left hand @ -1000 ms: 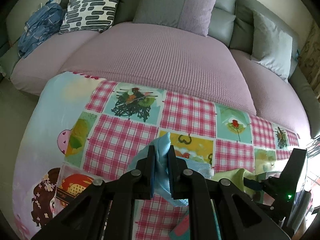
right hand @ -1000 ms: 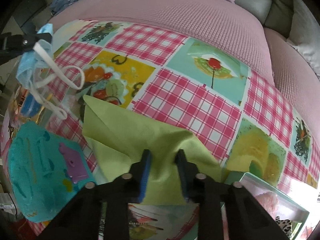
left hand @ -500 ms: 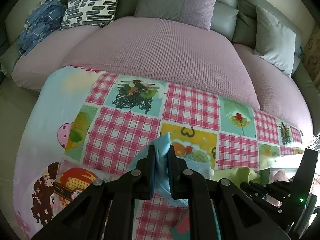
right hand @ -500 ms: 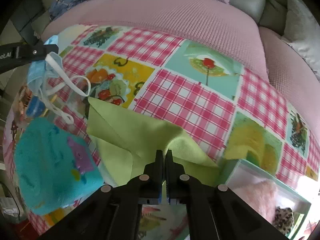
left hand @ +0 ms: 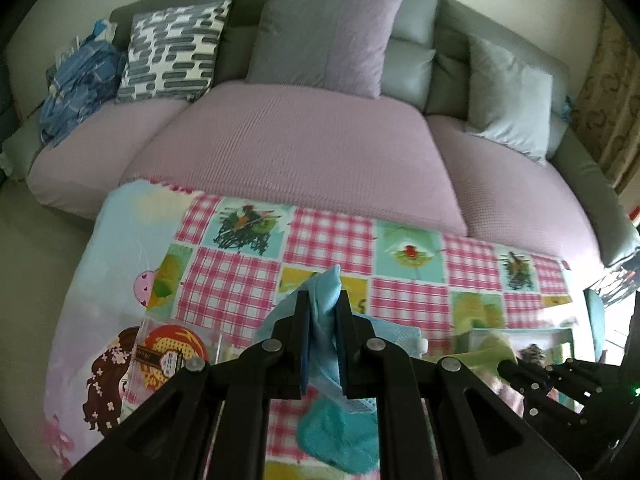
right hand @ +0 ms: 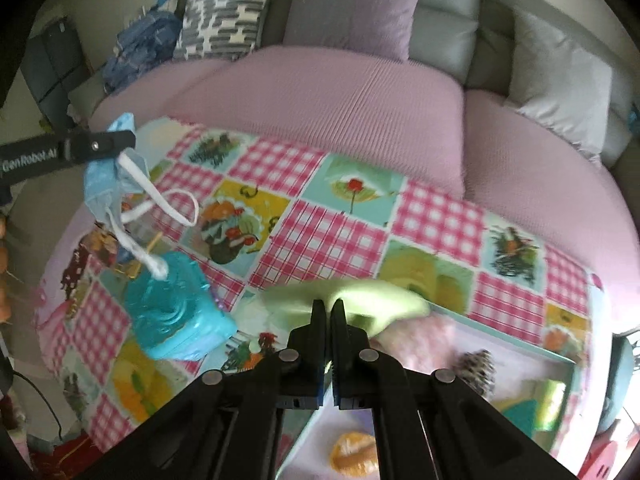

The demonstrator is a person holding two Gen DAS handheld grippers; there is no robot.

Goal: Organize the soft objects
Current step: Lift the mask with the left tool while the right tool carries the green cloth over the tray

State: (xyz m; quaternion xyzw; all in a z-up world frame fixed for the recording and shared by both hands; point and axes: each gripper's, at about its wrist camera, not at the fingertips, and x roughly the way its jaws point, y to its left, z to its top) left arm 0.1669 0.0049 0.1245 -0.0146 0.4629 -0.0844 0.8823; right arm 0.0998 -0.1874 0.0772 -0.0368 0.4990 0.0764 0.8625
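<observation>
The left gripper (left hand: 323, 322) has its fingers clamped on a blue face mask (right hand: 105, 174), lifted above the patterned surface (right hand: 340, 232). The right gripper (right hand: 328, 318) pinches a green cloth (right hand: 360, 294) near a box (right hand: 532, 350).

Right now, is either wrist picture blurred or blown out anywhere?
Right wrist view: the green cloth in the right tool is smeared by motion; the sofa stays fairly sharp. Left wrist view: mostly sharp, with glare at the right edge and strong fisheye bending.
</observation>
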